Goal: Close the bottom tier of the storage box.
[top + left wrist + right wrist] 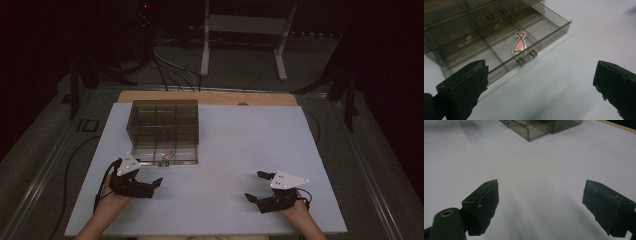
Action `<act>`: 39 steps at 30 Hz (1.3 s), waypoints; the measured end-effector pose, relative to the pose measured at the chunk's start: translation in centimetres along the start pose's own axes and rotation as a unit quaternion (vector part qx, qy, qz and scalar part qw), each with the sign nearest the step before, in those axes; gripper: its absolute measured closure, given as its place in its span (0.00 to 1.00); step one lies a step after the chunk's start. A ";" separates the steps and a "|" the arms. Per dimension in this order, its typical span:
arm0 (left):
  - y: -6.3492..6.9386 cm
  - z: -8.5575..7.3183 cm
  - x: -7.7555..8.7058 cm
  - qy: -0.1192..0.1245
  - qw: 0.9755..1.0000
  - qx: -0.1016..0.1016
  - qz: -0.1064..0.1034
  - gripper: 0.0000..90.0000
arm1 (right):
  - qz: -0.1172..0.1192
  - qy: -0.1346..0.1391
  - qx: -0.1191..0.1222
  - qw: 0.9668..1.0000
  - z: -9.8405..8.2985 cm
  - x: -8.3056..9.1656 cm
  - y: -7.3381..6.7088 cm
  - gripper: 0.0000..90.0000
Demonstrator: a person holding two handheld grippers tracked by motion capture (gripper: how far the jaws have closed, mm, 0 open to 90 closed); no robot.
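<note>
A white bench [225,165] spreads under the high view, with a strip of bare wood along its far edge. On its left half stands a smoky transparent drawer box [164,122], divided inside into compartments. The lowest drawer [506,47] is pulled out toward the person, and its front wall carries a small metal handle [526,57].

The left tongs [148,175] rest on the bench just in front of that open drawer, held in the person's left hand [111,199]; the jaws stand wide apart with nothing between them. The right tongs [258,186] sit well apart from the box on the right side of the bench, in the right hand [298,212], jaws likewise spread wide and empty over bare surface.

Inside the pulled-out drawer, in a front compartment just behind the handle, lies a small fish-shaped charm [519,45], pink with a green end and a pale outline.
</note>
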State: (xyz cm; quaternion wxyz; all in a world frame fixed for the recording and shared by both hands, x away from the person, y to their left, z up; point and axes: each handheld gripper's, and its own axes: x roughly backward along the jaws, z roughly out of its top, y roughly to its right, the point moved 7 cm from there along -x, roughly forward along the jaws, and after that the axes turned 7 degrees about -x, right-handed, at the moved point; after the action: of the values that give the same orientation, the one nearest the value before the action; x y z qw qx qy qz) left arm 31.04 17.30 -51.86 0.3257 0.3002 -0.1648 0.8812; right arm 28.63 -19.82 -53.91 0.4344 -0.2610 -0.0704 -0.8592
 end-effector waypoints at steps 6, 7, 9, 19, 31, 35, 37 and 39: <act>-0.1 0.0 -0.9 -0.011 1.000 -0.003 0.004 0.00 | 0.000 0.001 0.000 1.000 0.0 0.0 0.0 0.15; -0.1 -0.1 -1.0 -0.011 1.000 -0.001 0.003 0.00 | 0.000 0.001 0.000 1.000 0.0 0.0 0.0 0.15; -0.2 -0.2 -1.2 -0.017 1.000 0.001 0.004 0.00 | 0.000 0.001 0.000 1.000 0.0 0.0 0.0 0.15; -1.0 -1.1 -2.1 -0.019 0.999 0.044 -0.001 0.00 | 0.002 -0.001 0.002 1.000 0.0 -0.1 -0.1 0.15; -0.9 -2.2 -2.7 -0.050 0.997 0.050 0.022 0.06 | 0.001 -0.001 0.000 1.000 -0.1 0.0 0.0 0.15; -0.9 -2.3 -2.7 -0.054 0.996 0.061 0.022 0.08 | 0.001 -0.001 0.001 1.000 -0.1 0.0 0.0 0.15; -1.0 -2.3 -2.6 -0.050 0.996 0.067 0.024 0.12 | 0.001 -0.002 0.001 1.000 -0.1 0.0 0.0 0.15; -1.0 -2.3 -2.6 -0.048 0.996 0.068 0.023 0.17 | 0.001 -0.002 0.001 1.000 -0.1 0.0 0.0 0.15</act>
State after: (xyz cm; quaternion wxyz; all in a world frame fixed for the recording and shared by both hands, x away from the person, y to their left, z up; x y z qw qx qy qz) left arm 32.30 17.94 -55.16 0.2758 0.3594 -0.1267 0.8825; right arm 28.63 -19.83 -54.01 0.4357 -0.2625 -0.0720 -0.8580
